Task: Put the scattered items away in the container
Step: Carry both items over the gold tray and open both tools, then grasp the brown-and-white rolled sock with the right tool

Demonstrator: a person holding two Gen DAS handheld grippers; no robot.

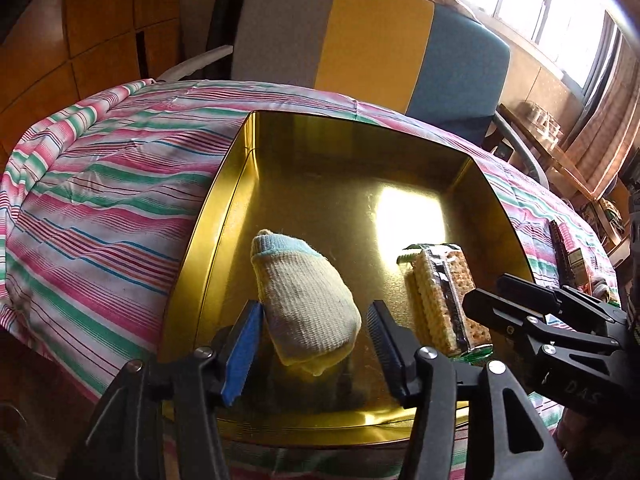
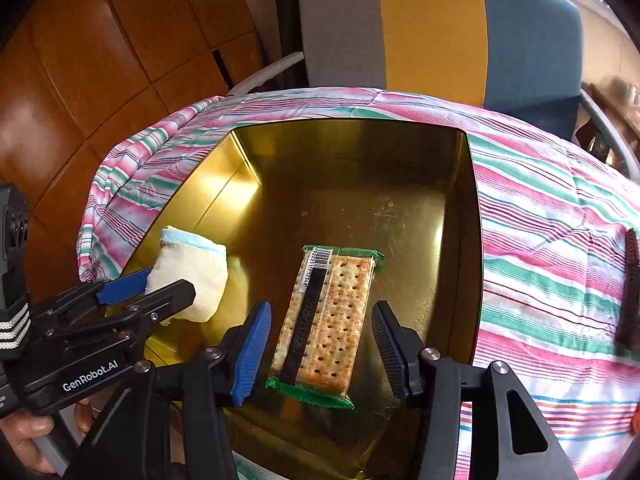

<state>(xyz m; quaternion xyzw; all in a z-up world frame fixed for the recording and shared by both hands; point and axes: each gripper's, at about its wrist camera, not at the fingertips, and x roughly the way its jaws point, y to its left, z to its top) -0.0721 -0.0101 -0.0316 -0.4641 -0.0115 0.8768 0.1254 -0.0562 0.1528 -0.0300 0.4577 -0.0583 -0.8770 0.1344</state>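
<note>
A shiny gold tin (image 1: 320, 168) (image 2: 360, 184) stands on a striped cloth. A cream sock with a pale blue cuff (image 1: 308, 300) (image 2: 192, 276) lies inside it on the left. My left gripper (image 1: 314, 316) (image 2: 170, 280) straddles the sock with its jaws open: the blue pad brushes one side, and a small gap shows on the other. A clear, green-edged pack of crackers (image 2: 324, 320) (image 1: 444, 300) lies flat on the tin floor to the right. My right gripper (image 2: 321, 312) (image 1: 488, 290) stands open around it, with gaps on both sides.
The pink, green and white striped cloth (image 1: 100, 208) (image 2: 552, 240) covers the table. A dark comb-like strip (image 2: 630, 288) (image 1: 560, 240) lies on it to the right. A grey, yellow and blue chair (image 1: 372, 32) (image 2: 432, 28) stands behind the table. A hand (image 2: 24, 440) holds the left gripper.
</note>
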